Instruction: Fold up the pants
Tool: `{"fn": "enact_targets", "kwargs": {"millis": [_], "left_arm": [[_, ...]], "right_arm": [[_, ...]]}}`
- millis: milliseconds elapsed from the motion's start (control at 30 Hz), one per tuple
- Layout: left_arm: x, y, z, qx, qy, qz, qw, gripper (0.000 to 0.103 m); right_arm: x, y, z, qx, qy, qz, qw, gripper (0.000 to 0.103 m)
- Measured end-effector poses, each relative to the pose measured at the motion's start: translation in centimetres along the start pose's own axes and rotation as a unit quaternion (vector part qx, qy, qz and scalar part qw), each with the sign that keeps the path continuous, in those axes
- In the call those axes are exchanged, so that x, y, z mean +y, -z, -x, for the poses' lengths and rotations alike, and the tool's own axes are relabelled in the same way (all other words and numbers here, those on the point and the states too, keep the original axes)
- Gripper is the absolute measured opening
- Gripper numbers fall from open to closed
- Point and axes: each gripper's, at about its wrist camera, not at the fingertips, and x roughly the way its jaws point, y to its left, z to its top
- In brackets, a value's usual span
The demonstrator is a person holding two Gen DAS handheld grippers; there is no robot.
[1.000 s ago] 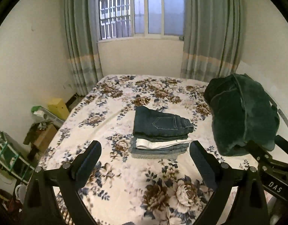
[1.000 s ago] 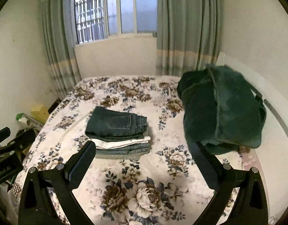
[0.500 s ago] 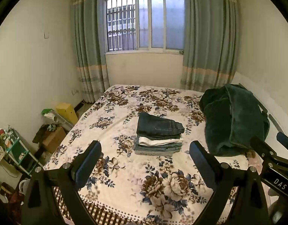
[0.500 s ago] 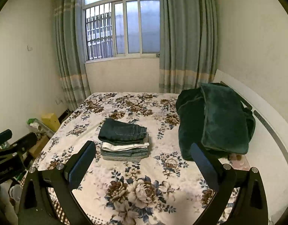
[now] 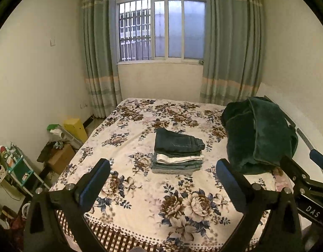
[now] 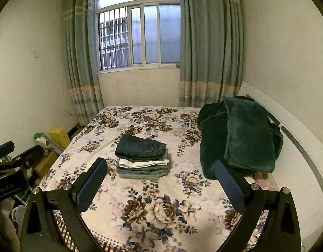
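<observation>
Both tools held above the near edge of the bed, folded pants stacked mid-bed.

I see my left tool (image 5: pixel 162 181) with its jaws opening wide and nothing between them; my right tool (image 6: pixel 160 180) also stands apart and empty. The stack of folded pants (image 5: pixel 178 152) sits on the floral bedspread (image 5: pixel 140 193) near the middle of the bed, a dark denim pair (image 6: pixel 141 148) on top, a white pair beneath it. A dark green blanket (image 6: pixel 239 136) is heaped just beside the stack, against the headboard side, not touching it.
</observation>
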Motion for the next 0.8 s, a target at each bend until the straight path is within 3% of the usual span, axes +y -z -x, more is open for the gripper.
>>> {"fn": "enact_targets", "kwargs": {"millis": [800], "left_arm": [[1.0, -0.2, 1.5, -0.007, -0.011, -0.006, 0.9999, 0.103]], "right_arm": [[1.7, -0.9, -0.6, 0.004, -0.022, 0.000, 1.000, 0.103]]}}
